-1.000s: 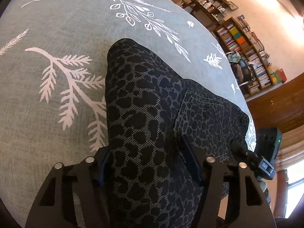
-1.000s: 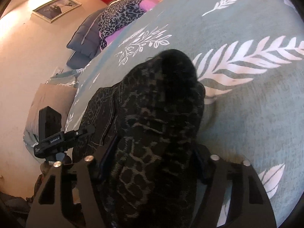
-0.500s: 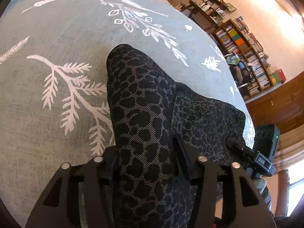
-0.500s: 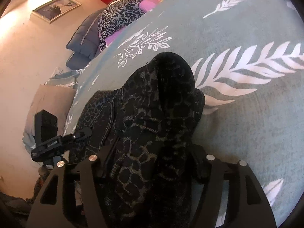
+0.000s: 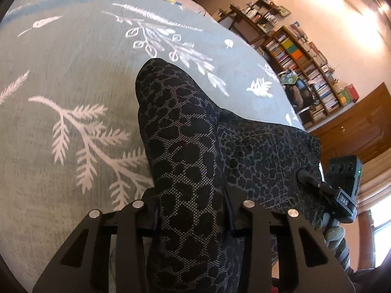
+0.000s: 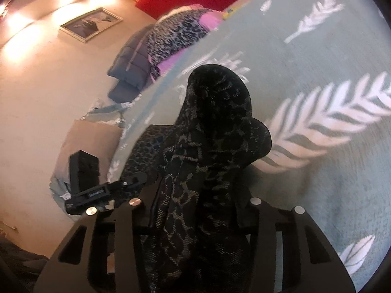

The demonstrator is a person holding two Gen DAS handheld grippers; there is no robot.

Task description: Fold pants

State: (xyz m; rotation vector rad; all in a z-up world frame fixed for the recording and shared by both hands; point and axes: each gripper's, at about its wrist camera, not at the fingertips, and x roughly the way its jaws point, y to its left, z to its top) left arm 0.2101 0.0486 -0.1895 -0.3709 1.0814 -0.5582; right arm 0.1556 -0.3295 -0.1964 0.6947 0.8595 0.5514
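Dark leopard-print pants (image 5: pixel 185 127) lie on a grey-green bedspread (image 5: pixel 73 73) with white leaf prints. My left gripper (image 5: pixel 193 207) has a fold of one leg between its jaws, which are closing, and the pads press on the fabric. The waist part with its pocket stitching (image 5: pixel 266 156) lies to the right, where the other gripper (image 5: pixel 342 190) shows. In the right wrist view my right gripper (image 6: pixel 199 207) is closing on a bunched hump of the pants (image 6: pixel 220 112), held a little off the bedspread (image 6: pixel 330 171). The left gripper (image 6: pixel 92 190) shows at the left there.
Bookshelves (image 5: pixel 305 56) and a wooden cabinet (image 5: pixel 361 127) stand beyond the bed's far edge. A pink and leopard-print garment (image 6: pixel 180 31) and a grey quilted bundle (image 6: pixel 132 66) lie at the head of the bed. A framed picture (image 6: pixel 90 24) hangs on the wall.
Both pairs of jaws have narrowed onto the pants fabric. The right gripper has risen slightly and tipped upward, pulling the bunched fabric up with it.
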